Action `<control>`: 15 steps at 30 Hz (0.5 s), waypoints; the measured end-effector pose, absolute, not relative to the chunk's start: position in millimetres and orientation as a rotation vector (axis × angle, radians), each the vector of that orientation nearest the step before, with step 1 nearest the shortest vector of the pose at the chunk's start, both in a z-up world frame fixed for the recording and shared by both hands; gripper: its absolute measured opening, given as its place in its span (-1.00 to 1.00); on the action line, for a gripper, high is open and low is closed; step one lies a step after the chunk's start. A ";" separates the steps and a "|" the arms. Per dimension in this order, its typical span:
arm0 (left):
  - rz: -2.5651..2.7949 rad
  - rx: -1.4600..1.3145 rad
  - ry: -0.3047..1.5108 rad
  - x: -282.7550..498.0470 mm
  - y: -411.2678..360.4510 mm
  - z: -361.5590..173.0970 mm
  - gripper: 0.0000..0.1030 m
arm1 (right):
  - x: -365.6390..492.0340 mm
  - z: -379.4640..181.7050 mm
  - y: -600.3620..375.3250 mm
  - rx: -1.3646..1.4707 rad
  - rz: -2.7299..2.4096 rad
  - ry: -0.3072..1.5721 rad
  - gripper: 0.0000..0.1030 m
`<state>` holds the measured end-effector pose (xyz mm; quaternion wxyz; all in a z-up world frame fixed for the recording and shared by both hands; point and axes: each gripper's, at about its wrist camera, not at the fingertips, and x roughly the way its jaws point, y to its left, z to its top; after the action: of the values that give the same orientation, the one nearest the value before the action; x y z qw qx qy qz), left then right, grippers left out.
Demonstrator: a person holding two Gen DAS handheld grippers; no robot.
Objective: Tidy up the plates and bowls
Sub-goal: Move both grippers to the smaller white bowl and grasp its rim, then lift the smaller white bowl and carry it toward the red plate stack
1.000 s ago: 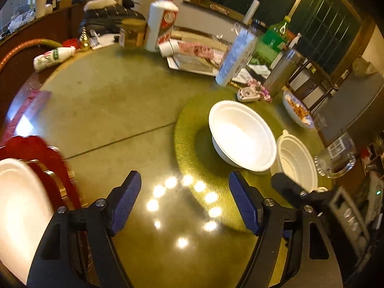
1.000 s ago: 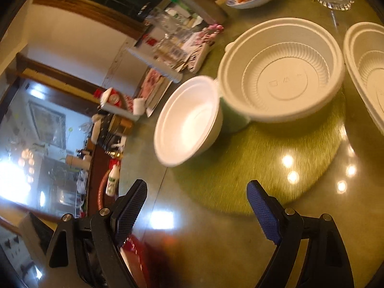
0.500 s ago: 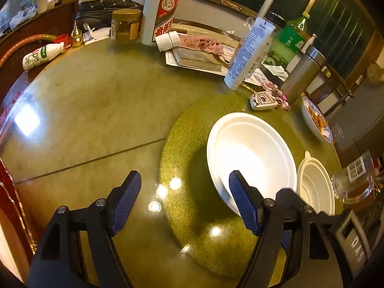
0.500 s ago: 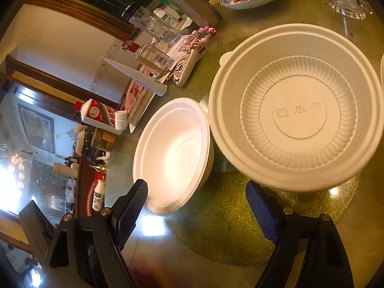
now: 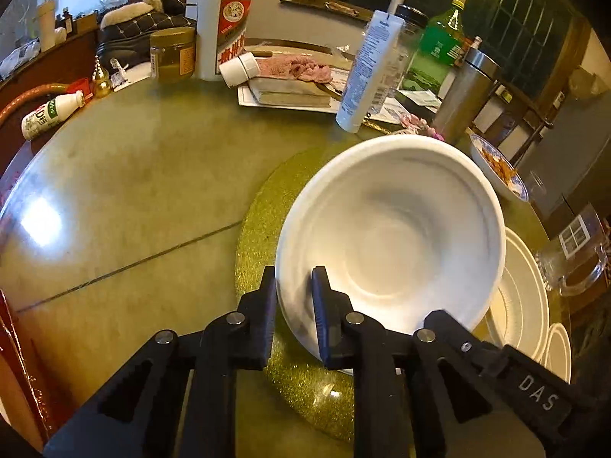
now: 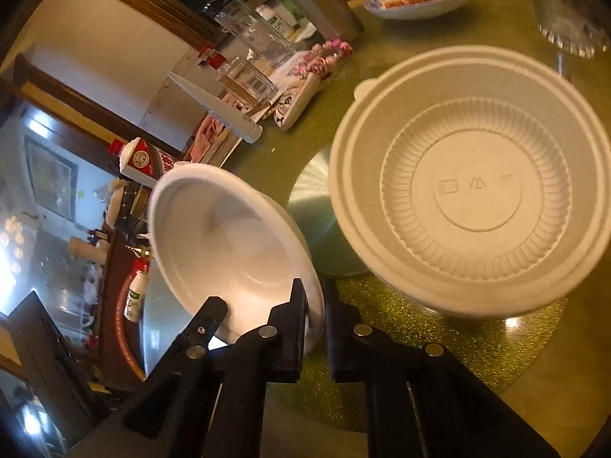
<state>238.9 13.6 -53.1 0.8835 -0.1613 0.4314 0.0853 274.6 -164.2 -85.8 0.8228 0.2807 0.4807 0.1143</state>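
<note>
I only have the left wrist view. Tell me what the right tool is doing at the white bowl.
Observer: The right tool has just been closing, and the white bowl has its rim pinched between the jaws, one finger inside, one outside.
Operator: Report on the ribbed bowl beside it. I see only a sliver.
Observer: The ribbed bowl is empty, with moulded marks in its base.
Operator: Say what lies between the two bowls.
Observer: A silvery disc lies on the green mat, partly hidden by the ribbed bowl.
</note>
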 end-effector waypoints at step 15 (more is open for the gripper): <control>0.164 -0.271 0.802 223.3 7.1 -34.9 -0.74 | 258.6 -65.4 -162.5 0.526 0.239 0.930 -0.84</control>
<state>223.3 7.1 -34.9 0.9084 -0.1314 0.3889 0.0794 258.6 -162.5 -65.4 0.8538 0.2501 0.4422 0.1136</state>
